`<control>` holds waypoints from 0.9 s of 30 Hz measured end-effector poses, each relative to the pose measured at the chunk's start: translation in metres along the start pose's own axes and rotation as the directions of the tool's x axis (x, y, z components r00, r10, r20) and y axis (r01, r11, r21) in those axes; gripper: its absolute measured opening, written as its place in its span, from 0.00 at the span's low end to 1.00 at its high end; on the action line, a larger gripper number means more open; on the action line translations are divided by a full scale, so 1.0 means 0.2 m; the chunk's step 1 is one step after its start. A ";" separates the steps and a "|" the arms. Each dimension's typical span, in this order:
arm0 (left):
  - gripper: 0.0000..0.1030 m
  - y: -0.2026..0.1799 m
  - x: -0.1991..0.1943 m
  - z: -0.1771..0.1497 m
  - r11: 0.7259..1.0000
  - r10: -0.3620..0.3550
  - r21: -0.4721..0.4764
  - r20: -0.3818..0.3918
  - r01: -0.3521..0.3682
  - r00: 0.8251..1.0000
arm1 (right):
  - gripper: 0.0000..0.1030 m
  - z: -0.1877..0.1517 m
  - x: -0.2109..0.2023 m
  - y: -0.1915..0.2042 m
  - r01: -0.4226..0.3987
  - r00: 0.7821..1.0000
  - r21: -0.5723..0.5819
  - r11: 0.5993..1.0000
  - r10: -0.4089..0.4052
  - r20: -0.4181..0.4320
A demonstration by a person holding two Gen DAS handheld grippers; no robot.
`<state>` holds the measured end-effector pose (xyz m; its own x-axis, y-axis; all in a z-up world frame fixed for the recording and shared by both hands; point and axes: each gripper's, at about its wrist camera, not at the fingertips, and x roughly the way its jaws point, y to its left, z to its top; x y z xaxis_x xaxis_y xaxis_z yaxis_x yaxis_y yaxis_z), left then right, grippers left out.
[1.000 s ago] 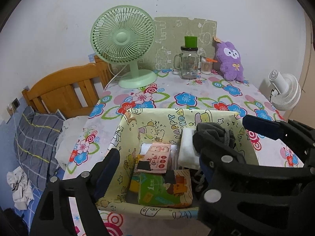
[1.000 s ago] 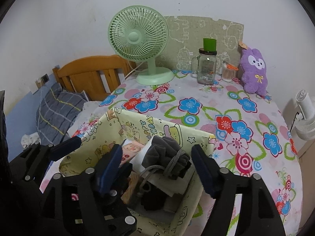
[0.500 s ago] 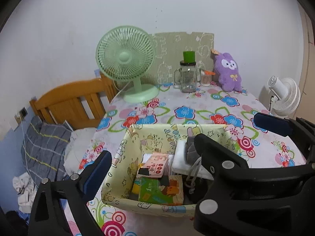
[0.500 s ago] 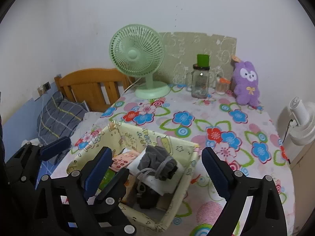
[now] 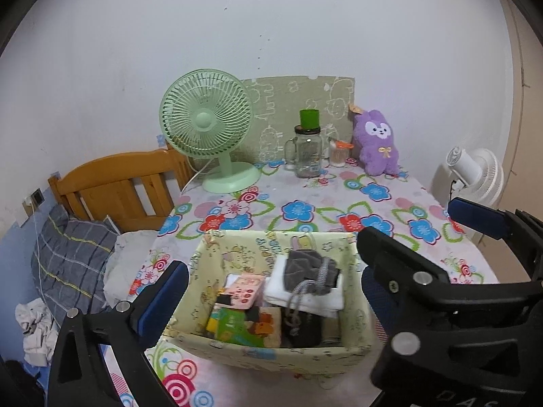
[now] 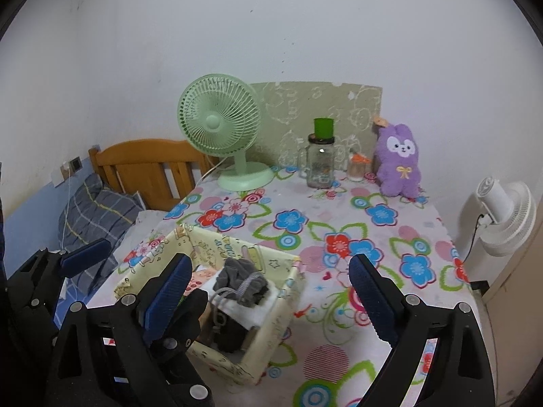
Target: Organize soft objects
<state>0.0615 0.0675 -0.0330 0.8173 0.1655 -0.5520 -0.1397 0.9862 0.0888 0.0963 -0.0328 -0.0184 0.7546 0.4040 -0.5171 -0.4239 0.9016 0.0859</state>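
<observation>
bin [image 5: 271, 351]: printed fabric | jar [image 5: 307, 156]: clear glass | headboard [image 5: 118, 183]: varnished wood

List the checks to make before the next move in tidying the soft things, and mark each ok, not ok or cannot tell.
1. Left gripper empty, jaws wide: ok.
2. Right gripper empty, jaws wide: ok.
3. Grey cloth lies in the bin, on the white towel: ok.
4. Bin stands upright on the table: ok.
5. Purple plush packed away: not ok, it sits by the wall.
6. Room left in the bin for the plush: cannot tell.
</observation>
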 end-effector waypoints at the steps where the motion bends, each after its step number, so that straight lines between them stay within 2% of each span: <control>1: 1.00 -0.01 -0.01 0.00 1.000 -0.002 0.004 0.004 0.002 1.000 | 0.93 0.00 -0.02 -0.01 0.006 1.000 -0.002 1.000 -0.006 0.006; 16: 1.00 -0.22 -0.16 0.04 0.997 -0.070 0.018 0.053 0.069 0.996 | 0.93 -0.05 -0.31 -0.27 0.116 0.989 0.055 0.992 -0.120 0.084; 21: 1.00 -0.27 -0.22 0.06 0.997 -0.076 0.028 0.078 0.074 0.994 | 0.93 -0.06 -0.42 -0.34 0.166 0.977 0.065 0.984 -0.174 0.125; 27: 1.00 -0.32 -0.30 0.07 0.996 -0.080 0.040 0.108 0.076 0.991 | 0.98 -0.09 -0.55 -0.42 0.223 0.955 0.103 0.969 -0.239 0.177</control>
<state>0.0286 -0.0046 0.0061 0.8815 0.0860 -0.4644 -0.0549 0.9953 0.0801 0.0402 -0.1551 0.0152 0.9103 0.1978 -0.3637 -0.1908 0.9801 0.0554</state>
